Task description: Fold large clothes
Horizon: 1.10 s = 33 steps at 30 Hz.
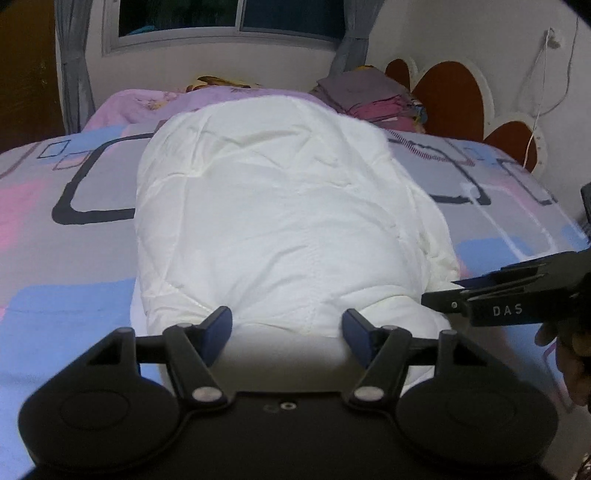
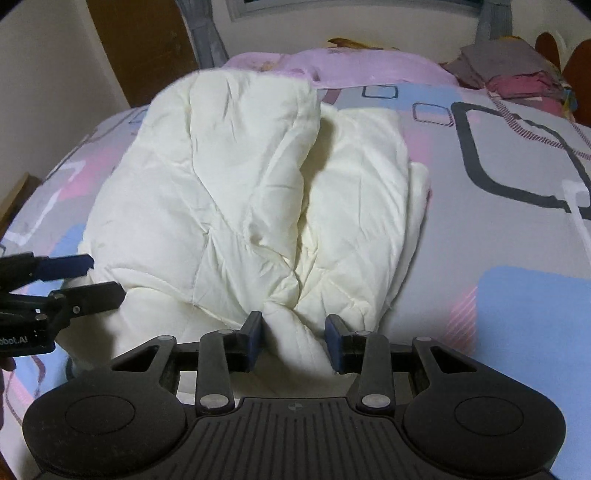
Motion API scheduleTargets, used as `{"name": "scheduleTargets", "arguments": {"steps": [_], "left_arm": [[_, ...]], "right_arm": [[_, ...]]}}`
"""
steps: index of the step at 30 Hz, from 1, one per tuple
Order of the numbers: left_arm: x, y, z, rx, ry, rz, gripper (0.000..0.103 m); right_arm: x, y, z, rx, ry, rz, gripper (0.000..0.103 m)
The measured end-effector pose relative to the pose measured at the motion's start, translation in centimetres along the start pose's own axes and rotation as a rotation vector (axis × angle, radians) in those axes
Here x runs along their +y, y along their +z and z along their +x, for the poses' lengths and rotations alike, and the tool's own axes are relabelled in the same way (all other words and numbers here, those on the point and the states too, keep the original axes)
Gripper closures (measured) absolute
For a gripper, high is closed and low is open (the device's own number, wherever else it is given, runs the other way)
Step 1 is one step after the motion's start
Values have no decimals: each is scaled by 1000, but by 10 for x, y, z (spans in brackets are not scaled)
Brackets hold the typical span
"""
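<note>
White quilt (image 1: 280, 206), puffy, diamond-stitched, creased, lies bundled lengthwise on the bed (image 1: 74, 258), stretching away ahead of both grippers. In the right wrist view it shows two padded lobes with a deep fold between them. Left gripper (image 1: 287, 328): fingers spread wide, quilt's near rounded end between the blue pads; contact cannot be told. Right gripper (image 2: 293, 341): fingers spread, a twisted ridge of quilt between them, not clamped. Bed cover smooth, printed grey, pink and blue with dark rounded squares. Beyond: folded clothes stack (image 1: 369, 99), curtained window (image 1: 229, 18).
</note>
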<state>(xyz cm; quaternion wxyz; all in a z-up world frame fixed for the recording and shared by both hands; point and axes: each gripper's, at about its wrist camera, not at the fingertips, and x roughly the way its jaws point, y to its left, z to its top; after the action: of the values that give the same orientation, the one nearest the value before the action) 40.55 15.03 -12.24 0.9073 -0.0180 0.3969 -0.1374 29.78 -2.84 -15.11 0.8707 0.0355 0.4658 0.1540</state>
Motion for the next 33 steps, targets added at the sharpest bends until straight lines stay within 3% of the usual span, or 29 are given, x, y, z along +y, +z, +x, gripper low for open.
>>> {"name": "scheduleTargets", "arguments": {"steps": [5, 7, 9, 12, 15, 16, 17, 18, 19, 33], "left_arm": [[-6, -3, -7, -2, 52, 6, 38], [-13, 0, -20, -13, 87, 10, 37], [-23, -2, -38, -37, 116, 17, 20], [-41, -8, -66, -90, 139, 29, 6], [-60, -16, -96, -138, 169, 27, 0], [-67, -18, -103, -148, 178, 25, 0], [-73, -21, -111, -157, 192, 22, 0], [-80, -25, -119, -163, 204, 21, 0], [-85, -28, -126, -165, 214, 20, 0], [-128, -106, -227, -225, 228, -40, 0]], "right_arm": [[-2, -2, -12, -10, 24, -20, 67], [-7, -4, -38, -65, 47, 9, 67], [-8, -11, -69, -122, 66, 4, 67], [-7, -23, -110, -190, 61, -14, 67], [-2, -38, -146, -243, 50, -34, 67], [-1, -43, -155, -255, 44, -38, 60], [1, -48, -166, -276, 31, -32, 44], [2, -55, -175, -306, 17, -25, 0], [2, -60, -184, -339, 7, -28, 0], [28, -157, -262, -348, -38, -62, 0]]}}
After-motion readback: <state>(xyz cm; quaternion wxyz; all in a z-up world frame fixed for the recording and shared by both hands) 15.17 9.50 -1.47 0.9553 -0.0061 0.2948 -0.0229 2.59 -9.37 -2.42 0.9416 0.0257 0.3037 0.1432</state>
